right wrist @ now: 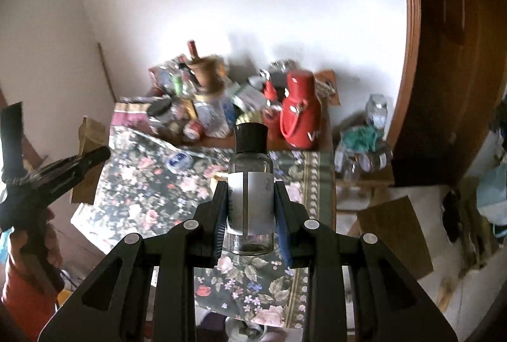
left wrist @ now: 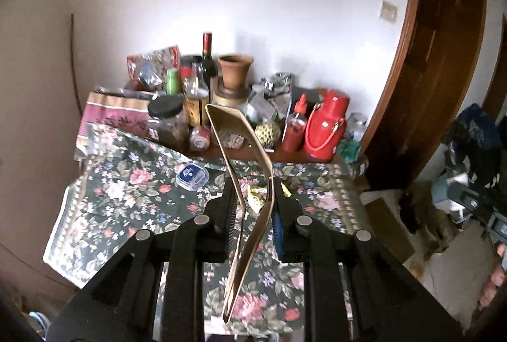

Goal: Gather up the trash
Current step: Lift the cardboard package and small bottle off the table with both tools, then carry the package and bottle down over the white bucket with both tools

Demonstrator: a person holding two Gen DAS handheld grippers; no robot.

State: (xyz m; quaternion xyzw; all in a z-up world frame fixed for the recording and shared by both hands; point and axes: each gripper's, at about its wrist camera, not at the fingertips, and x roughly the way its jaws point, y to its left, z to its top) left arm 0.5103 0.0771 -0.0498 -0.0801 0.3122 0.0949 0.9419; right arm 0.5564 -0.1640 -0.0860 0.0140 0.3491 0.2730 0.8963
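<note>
Both hands are loaded above the floral tablecloth (left wrist: 133, 202): the left gripper (left wrist: 253, 209) is clamped on a flattened cardboard sleeve (left wrist: 240, 151) that sticks up past its fingers, and the right gripper (right wrist: 252, 205) is squeezed around a small glass bottle (right wrist: 252, 183) with a black cap. I'd worry about the bottle; smooth glass could slide down through the pads, and the bent cardboard might buckle or snag the crowded jars (left wrist: 168, 123) behind
</note>
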